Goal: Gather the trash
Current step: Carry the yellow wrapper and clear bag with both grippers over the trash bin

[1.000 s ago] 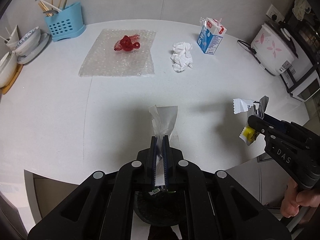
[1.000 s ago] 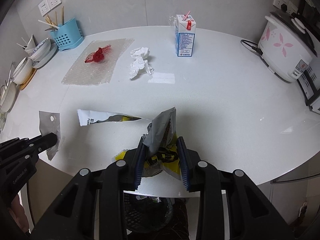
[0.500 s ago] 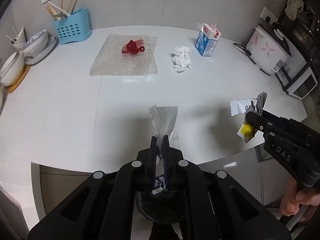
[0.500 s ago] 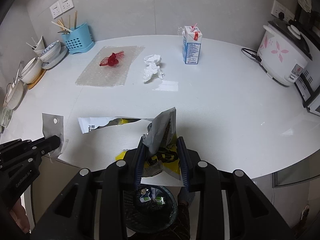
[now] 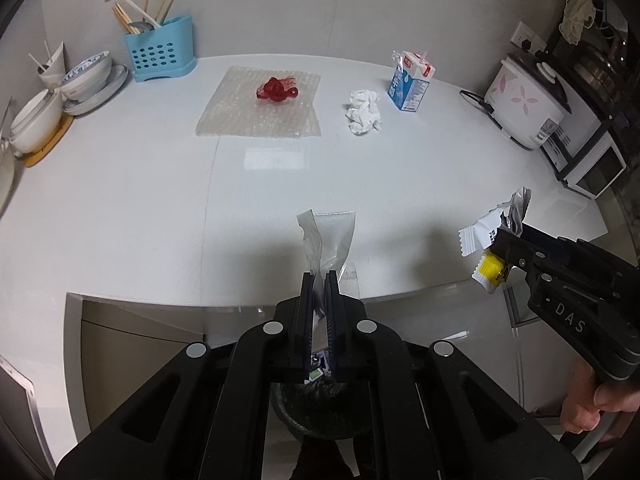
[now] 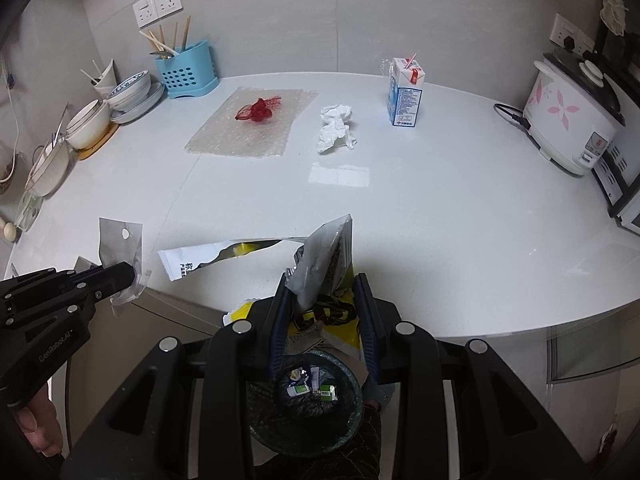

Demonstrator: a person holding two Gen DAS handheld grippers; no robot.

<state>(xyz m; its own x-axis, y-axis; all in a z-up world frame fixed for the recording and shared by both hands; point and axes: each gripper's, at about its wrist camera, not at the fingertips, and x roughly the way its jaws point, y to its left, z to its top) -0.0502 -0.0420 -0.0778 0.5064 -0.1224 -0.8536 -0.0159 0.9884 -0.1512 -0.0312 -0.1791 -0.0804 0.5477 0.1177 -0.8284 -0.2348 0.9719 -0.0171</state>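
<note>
My left gripper [image 5: 319, 280] is shut on a clear plastic bag [image 5: 328, 240], held up past the counter's front edge; it also shows in the right wrist view [image 6: 120, 246]. My right gripper [image 6: 322, 284] is shut on a torn silver and yellow snack wrapper [image 6: 324, 264], seen in the left wrist view [image 5: 494, 236] too. A black trash bin [image 6: 308, 400] with a few scraps inside stands on the floor below both grippers. On the white counter lie a crumpled tissue [image 6: 336, 128], a milk carton [image 6: 405, 98], bubble wrap [image 6: 248, 128] and red netting [image 6: 258, 111].
A blue utensil holder [image 6: 188, 70] and stacked bowls [image 6: 96, 116] stand at the back left. A rice cooker [image 6: 576, 116] and a microwave [image 6: 624, 196] stand at the right. The counter's front edge [image 6: 480, 330] lies just ahead of the grippers.
Both grippers have drawn back and up from the counter, still holding their trash. The trash bin has come into view beneath them.
</note>
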